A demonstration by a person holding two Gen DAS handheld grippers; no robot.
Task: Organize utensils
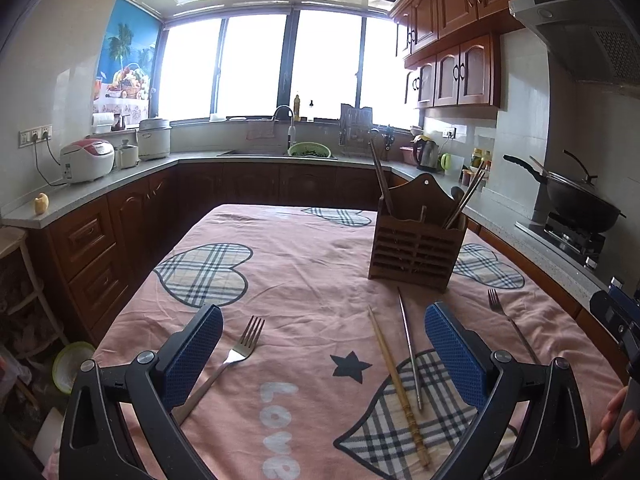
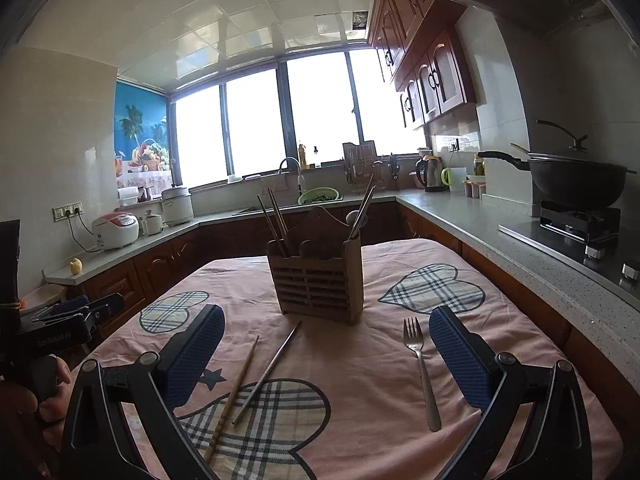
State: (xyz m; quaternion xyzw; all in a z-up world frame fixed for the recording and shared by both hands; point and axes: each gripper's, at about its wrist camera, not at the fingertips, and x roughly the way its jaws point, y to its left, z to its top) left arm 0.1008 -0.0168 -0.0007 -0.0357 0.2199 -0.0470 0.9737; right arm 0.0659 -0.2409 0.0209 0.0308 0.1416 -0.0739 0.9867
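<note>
A wooden utensil holder (image 1: 416,240) (image 2: 318,276) stands on the pink tablecloth (image 1: 304,264) with chopsticks and a spoon in it. In front of it lie a bamboo chopstick (image 1: 398,388) (image 2: 234,392) and a metal chopstick (image 1: 410,348) (image 2: 268,372). One fork (image 1: 236,354) lies at the left, another fork (image 1: 510,322) (image 2: 420,368) at the right. My left gripper (image 1: 324,352) hovers open over the left fork and both chopsticks. My right gripper (image 2: 326,356) hangs open above the chopsticks and the right fork. Neither holds anything.
Kitchen counters run around the table, with a rice cooker (image 1: 86,158), a sink (image 1: 276,152) and a kettle (image 1: 426,154). A wok (image 2: 576,184) sits on the stove at the right. A hand (image 2: 28,404) grips the left tool.
</note>
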